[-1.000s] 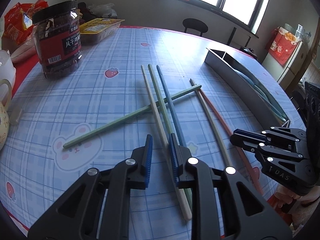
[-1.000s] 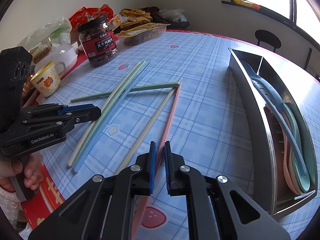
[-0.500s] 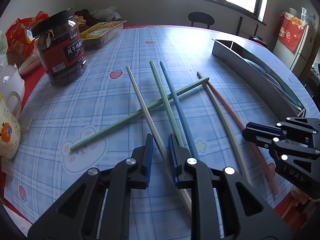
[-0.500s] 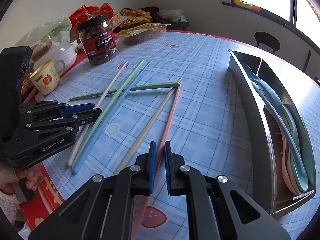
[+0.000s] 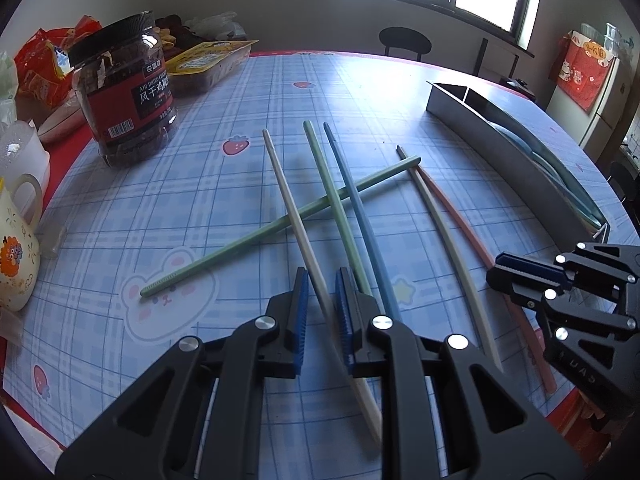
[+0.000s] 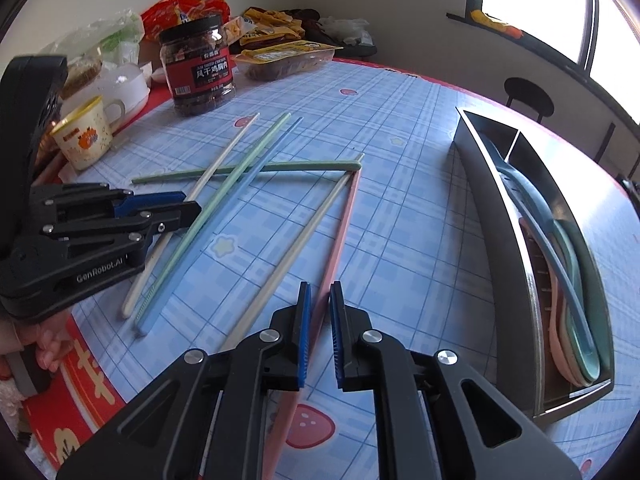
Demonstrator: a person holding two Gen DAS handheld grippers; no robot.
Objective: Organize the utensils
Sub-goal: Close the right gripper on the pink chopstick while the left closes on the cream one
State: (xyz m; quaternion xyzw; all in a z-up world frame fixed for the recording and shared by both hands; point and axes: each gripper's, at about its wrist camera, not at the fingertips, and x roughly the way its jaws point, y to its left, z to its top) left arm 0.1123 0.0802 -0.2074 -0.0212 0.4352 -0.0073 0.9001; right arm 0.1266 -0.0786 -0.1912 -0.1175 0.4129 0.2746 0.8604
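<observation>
Left tongs (image 5: 320,292) part-open astride white chopstick (image 5: 288,196), axis running away from them; right tongs (image 6: 319,304) nearly closed, empty over pink chopstick (image 6: 340,236).

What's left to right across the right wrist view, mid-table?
Left gripper → mug → jar → blue chopstick → pink chopstick → metal tray → spoons

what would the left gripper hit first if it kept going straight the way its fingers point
Probably the cream chopstick, already lying between the fingers of the left gripper. Sliding along it, the crossing green chopstick looks next, though depth is unclear.
</observation>
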